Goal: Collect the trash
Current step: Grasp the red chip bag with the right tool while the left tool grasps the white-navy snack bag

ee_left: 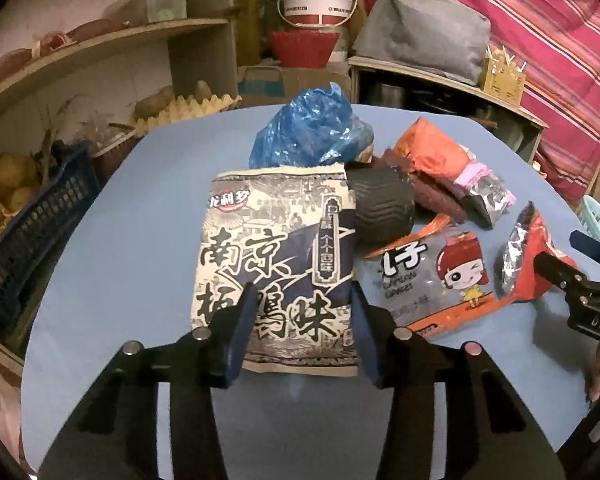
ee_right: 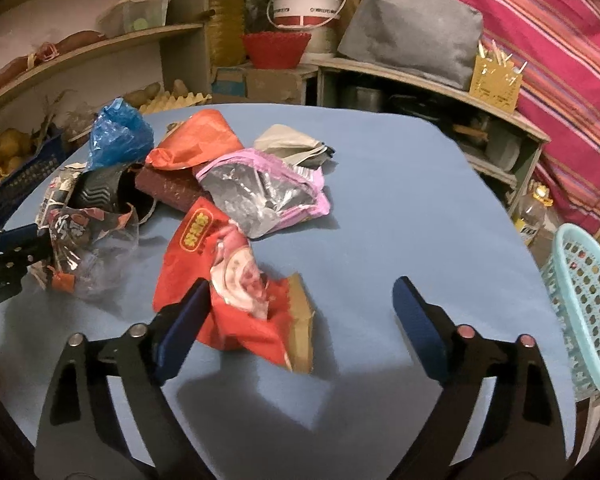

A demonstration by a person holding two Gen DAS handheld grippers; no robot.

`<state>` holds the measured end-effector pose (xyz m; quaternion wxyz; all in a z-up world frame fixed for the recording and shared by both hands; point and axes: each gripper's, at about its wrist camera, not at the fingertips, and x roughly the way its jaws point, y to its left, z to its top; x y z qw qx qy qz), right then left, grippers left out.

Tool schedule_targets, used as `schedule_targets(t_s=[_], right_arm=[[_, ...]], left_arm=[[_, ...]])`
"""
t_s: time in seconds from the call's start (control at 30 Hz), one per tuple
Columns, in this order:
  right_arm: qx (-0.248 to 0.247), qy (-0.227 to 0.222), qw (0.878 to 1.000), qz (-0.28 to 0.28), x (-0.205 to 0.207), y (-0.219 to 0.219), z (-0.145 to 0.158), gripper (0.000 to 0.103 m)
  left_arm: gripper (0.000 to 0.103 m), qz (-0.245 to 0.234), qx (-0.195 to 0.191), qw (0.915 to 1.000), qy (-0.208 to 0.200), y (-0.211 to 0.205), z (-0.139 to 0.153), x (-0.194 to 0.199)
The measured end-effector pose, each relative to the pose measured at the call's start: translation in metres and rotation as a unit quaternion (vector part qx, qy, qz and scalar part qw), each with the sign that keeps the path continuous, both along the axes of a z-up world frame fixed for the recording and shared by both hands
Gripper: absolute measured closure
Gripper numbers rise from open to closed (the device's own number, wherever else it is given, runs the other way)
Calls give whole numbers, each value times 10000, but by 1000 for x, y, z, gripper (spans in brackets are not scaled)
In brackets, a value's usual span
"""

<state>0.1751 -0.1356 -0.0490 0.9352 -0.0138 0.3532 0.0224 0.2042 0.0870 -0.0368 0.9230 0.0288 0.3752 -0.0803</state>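
Table top (ee_right: 400,208) – matt blue, smooth. Printed snack bag (ee_left: 276,268), centre of left view, looks papery and matt. Blue bag (ee_left: 312,128) above it – thin crinkled glossy plastic. Pink wrapper (ee_right: 264,192) shows shiny silver foil inside. Basket (ee_right: 588,300) at right edge, perforated plastic. Shelves (ee_right: 100,48) upper left, bare wood.

**Print on the wrappers and the gripper**

A large grey-and-cream snack bag (ee_left: 276,268) is showing big characters 南京 over 板鴨味, and a small oval badge at its top left is reading 龙利多. Beside it, an orange bag with a cartoon girl (ee_left: 440,280) is showing the character 仔; the smaller lines under it are blurring out. The black frame of the right gripper (ee_left: 592,312) is carrying the letters DAS. A yellow label on the red wrapper (ee_right: 236,280) is staying unreadable.
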Motion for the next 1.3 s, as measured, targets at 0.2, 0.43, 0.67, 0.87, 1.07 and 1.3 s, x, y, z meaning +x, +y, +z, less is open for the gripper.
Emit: schedule_targets(t_s=[0.2,0.43,0.67,0.87,1.07,1.3], right_arm=[[209,41,9994,273,4,6,2,45],[323,-80,9978,578,2,13,6,56],[333,-320,9967,670,-7,9,19,57],[257,-495,9967,583,-15,-6,27,57],[305,-637,9968,369,-23,-34,36,57],[490,-725,9961,118,-31,-70,47,57]], left_arm=[[78,-25,12,10000,-43,0,1,-1],[86,98,-155,9998,-103,10,6,-1],[92,228,-83,9993,-297,11,18,-11],[98,236,48,9982,-546,4,35,-21],[99,277,-7,9975,-653,6,49,-33],[99,124,-197,9964,-818,-10,79,-44]])
